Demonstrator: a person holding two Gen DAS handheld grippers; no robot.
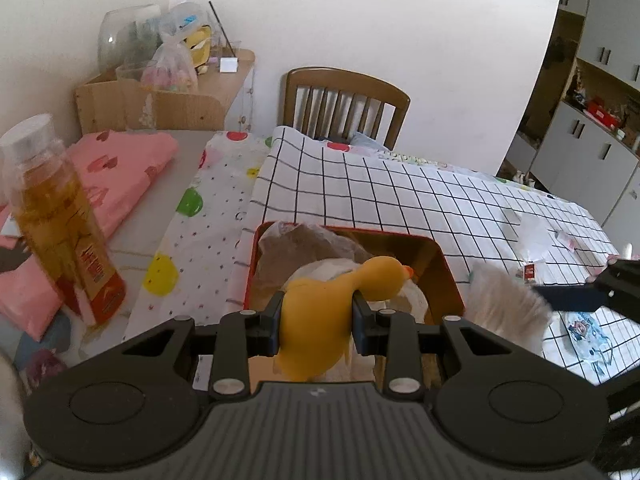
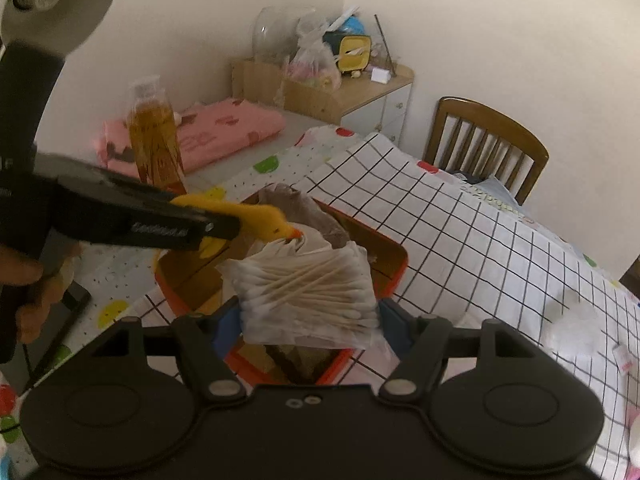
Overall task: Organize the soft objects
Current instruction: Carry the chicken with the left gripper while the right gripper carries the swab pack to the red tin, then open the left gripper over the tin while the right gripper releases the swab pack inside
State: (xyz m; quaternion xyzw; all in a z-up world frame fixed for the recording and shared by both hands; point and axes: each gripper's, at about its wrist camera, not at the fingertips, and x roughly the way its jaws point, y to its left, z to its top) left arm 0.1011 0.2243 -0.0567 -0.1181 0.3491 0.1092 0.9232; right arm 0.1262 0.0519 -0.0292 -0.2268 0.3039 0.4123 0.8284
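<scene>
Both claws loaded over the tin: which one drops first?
Probably left. Its claw holds the duck already low over the tin; the right claw holds the swab pack above the duck's head.

My room, plain white walls (image 1: pixel 360 20).
A brown slatted wooden chair (image 1: pixel 346 100) faces me; grey-white cupboards (image 1: pixel 592 148) stand right.

We see the tin (image 1: pixel 440 264) on the desk (image 1: pixel 400 192), bottle (image 1: pixel 60 216) to its left, chair (image 1: pixel 344 100) behind, and what looks like wrappers (image 1: pixel 296 248) inside.
</scene>
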